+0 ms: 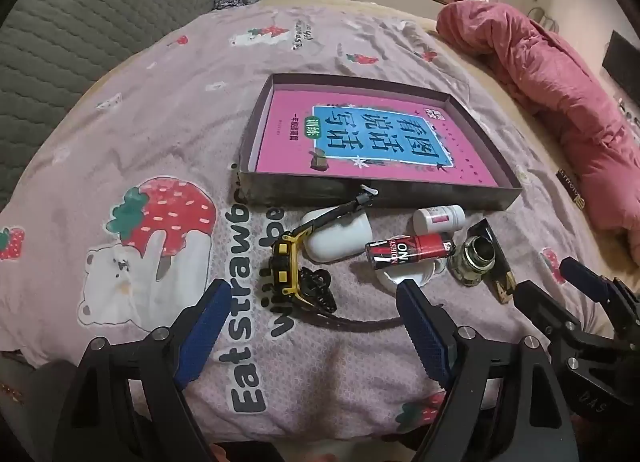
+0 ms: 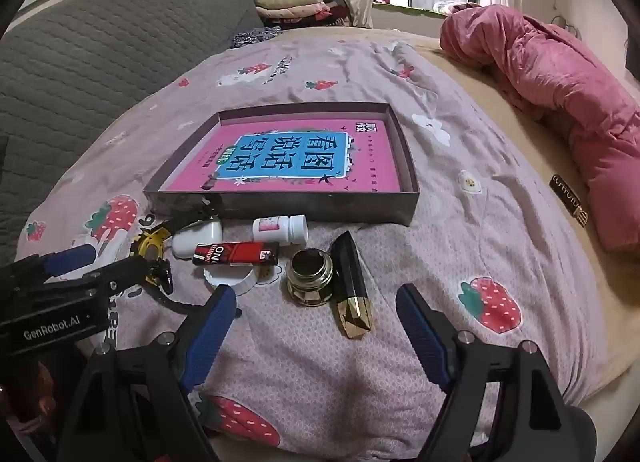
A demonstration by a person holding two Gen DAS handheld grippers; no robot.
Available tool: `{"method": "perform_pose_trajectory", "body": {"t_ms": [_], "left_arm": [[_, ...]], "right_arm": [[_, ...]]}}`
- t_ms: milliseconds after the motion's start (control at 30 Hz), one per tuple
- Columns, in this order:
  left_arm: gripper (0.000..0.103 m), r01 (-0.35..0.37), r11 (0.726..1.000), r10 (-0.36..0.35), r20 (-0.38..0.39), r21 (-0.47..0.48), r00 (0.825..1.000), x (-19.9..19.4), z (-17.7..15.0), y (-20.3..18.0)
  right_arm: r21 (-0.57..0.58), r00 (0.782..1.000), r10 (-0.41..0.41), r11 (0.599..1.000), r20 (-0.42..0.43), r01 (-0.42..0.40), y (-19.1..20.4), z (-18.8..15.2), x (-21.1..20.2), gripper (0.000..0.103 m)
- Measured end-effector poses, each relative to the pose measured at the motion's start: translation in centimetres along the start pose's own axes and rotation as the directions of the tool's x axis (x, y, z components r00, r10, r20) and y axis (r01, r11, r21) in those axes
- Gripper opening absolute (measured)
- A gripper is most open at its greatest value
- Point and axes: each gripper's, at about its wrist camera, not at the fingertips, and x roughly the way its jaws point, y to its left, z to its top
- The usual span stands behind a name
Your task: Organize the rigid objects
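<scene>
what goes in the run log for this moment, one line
left gripper open, empty | right gripper open, empty | watch, bottles, red lighter on bedspread | shallow box holds pink book

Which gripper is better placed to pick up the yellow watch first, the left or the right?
Left, probably. In its view the watch lies just ahead of the open left gripper, between its jaws' lines. The right gripper, also open, faces the jar and black-gold case; the watch is off to its left.
</scene>
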Motion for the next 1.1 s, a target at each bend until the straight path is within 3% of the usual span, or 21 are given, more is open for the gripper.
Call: {"method": "perform_pose_trajectory", "body": {"t_ms": [200,233,400,1100], "left_arm": [[0.085,-0.046,0.998,0.046,0.007,0.042,0.999,-0.23,-0.47,-0.79],[0.085,-0.015,1.000,0.015,-0.009,0.016,1.000,-0.36,-0.11,-0.35],[0.085,-0.002,1.000,0.003,-0.019,0.009,1.000,0.33,-0.08,-0.19],[0.085,-0.015,1.000,0.016,-0.029,0.024,0.999,0.45,-0.11,-0.27]], "right_arm": [[0.002,1.000,0.007,1.000,-0.004,-0.007,-0.18,-0.09,0.08,0.082],[0.006,1.000,0.006,1.000,-0.008,-0.006,-0.09,-0.05,0.27,0.082],[0.012,1.000,0.018,1.000,-0.019,-0.018,-0.28,-0.03,0.44,0.082],[0.007,1.000,0.004,1.000,-0.010,-0.004,-0.21,-0.02,0.37,0.082]]}}
